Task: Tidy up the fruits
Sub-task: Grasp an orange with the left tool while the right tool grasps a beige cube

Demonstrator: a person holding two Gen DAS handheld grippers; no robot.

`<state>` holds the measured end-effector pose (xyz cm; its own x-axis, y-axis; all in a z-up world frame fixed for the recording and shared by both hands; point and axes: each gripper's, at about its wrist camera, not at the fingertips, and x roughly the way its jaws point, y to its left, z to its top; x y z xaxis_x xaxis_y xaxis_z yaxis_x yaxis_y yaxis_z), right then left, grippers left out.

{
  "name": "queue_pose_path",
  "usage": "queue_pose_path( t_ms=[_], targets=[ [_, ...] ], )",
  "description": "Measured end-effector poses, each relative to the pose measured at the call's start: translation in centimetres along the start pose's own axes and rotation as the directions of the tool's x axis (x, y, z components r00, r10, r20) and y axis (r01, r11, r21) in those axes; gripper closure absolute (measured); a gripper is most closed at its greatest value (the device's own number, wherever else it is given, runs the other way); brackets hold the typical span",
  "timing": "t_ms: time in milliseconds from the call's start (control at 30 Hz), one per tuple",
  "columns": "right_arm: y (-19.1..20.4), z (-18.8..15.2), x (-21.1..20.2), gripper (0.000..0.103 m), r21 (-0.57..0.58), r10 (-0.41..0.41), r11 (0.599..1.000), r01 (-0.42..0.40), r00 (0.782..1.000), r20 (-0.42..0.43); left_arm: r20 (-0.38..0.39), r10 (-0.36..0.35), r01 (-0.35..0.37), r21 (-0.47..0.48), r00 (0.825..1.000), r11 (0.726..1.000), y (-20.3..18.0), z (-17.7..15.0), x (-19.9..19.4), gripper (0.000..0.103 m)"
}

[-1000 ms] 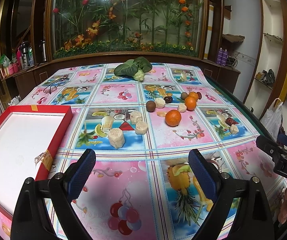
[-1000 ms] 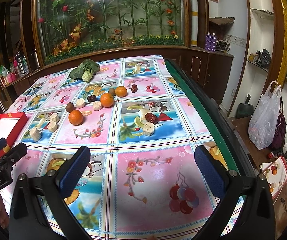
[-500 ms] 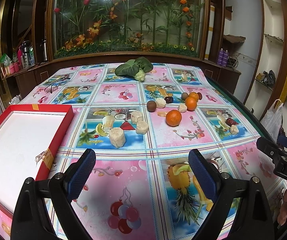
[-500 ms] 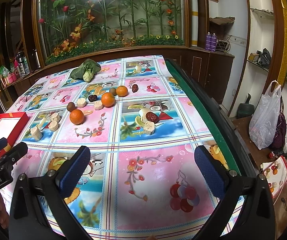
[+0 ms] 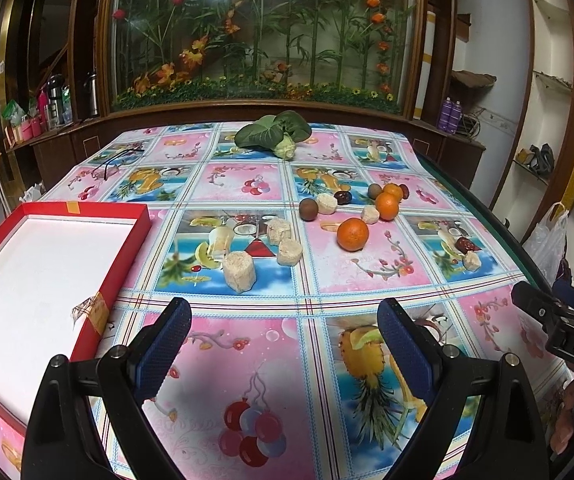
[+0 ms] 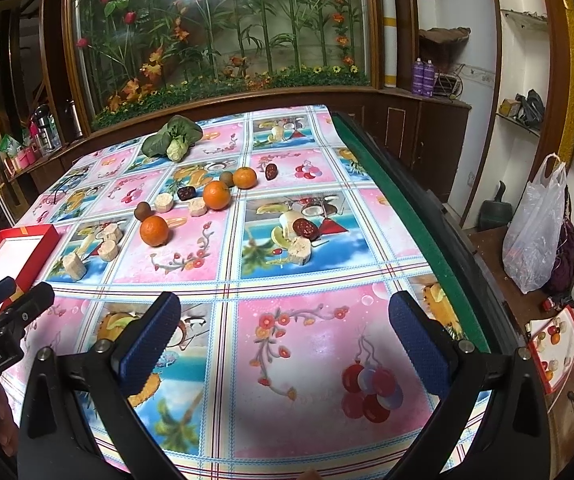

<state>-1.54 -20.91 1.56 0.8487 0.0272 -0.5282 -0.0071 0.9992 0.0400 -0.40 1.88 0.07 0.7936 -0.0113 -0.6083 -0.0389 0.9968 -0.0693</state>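
Note:
Fruits lie scattered mid-table: three oranges, the nearest (image 5: 352, 233) (image 6: 154, 231), brown round fruits (image 5: 308, 209), dark red dates (image 6: 305, 227), and several pale cut chunks (image 5: 239, 271) (image 6: 301, 250). A red box with a white inside (image 5: 27, 264) (image 6: 11, 249) sits at the table's left. My left gripper (image 5: 283, 338) is open and empty, above the near table, well short of the fruit. My right gripper (image 6: 285, 330) is open and empty, over the near right part of the table.
A leafy green vegetable (image 5: 275, 134) (image 6: 173, 138) lies at the far end of the flowered tablecloth. The table's green edge (image 6: 415, 224) runs along the right, with a white plastic bag (image 6: 535, 232) on the floor beyond. A planter wall stands behind.
Both views have crept slightly forward and the fruits sit a touch lower in frame. Both grippers stay open and empty.

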Motion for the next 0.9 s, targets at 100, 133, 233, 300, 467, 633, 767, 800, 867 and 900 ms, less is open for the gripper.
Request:
queue_pose_path(
  t_ms=[100, 133, 233, 300, 467, 633, 767, 800, 867, 900],
  targets=[
    [-0.6, 0.2, 1.2, 0.001, 0.013, 0.015, 1.000, -0.015, 1.000, -0.022, -0.016, -0.001, 0.001, -0.020, 1.000, 1.000, 0.2, 0.1, 0.4, 0.009],
    [-0.8, 0.4, 1.3, 0.002, 0.014, 0.014, 1.000, -0.014, 1.000, -0.024, -0.022, -0.003, 0.002, -0.026, 1.000, 1.000, 0.3, 0.1, 0.5, 0.009],
    [-1.2, 1.4, 3.3, 0.017, 0.024, 0.013, 1.000, -0.011, 0.997, -0.070, -0.030, -0.007, 0.006, -0.037, 1.000, 0.999, 0.5, 0.1, 0.7, 0.009],
    [-1.2, 2.0, 5.5, 0.035, 0.028, 0.013, 1.000, -0.010, 0.993, -0.121, -0.029, -0.010, 0.009, -0.037, 1.000, 0.999, 0.5, 0.2, 0.7, 0.009],
    [-1.4, 3.1, 9.7, 0.059, 0.031, 0.002, 1.000, 0.005, 0.980, -0.199, -0.037, -0.018, 0.017, -0.025, 0.999, 1.000, 0.4, 0.7, 1.0, 0.018],
    [-0.7, 3.6, 11.7, 0.082, 0.004, -0.004, 1.000, 0.005, 0.974, -0.228, -0.074, -0.035, 0.036, 0.008, 0.997, 0.999, -1.4, 1.8, 2.8, 0.024],
    [-1.0, 3.3, 11.6, 0.082, 0.016, 0.026, 1.000, -0.023, 0.977, -0.211, -0.096, -0.045, 0.050, 0.053, 0.994, 0.997, -3.7, 3.5, 4.9, 0.028],
    [-1.3, 3.3, 11.4, 0.082, 0.026, 0.036, 0.999, -0.031, 0.976, -0.213, -0.107, -0.044, 0.051, 0.065, 0.993, 0.997, -4.5, 3.9, 5.6, 0.031],
    [-1.7, 3.2, 11.2, 0.082, 0.045, 0.057, 0.998, -0.049, 0.977, -0.206, -0.128, -0.055, 0.065, 0.082, 0.990, 0.995, -5.8, 4.5, 7.0, 0.032],
    [-1.9, 3.2, 11.1, 0.082, 0.051, 0.067, 0.997, -0.058, 0.977, -0.204, -0.134, -0.048, 0.061, 0.092, 0.990, 0.994, -6.5, 4.8, 7.6, 0.032]
  ],
)
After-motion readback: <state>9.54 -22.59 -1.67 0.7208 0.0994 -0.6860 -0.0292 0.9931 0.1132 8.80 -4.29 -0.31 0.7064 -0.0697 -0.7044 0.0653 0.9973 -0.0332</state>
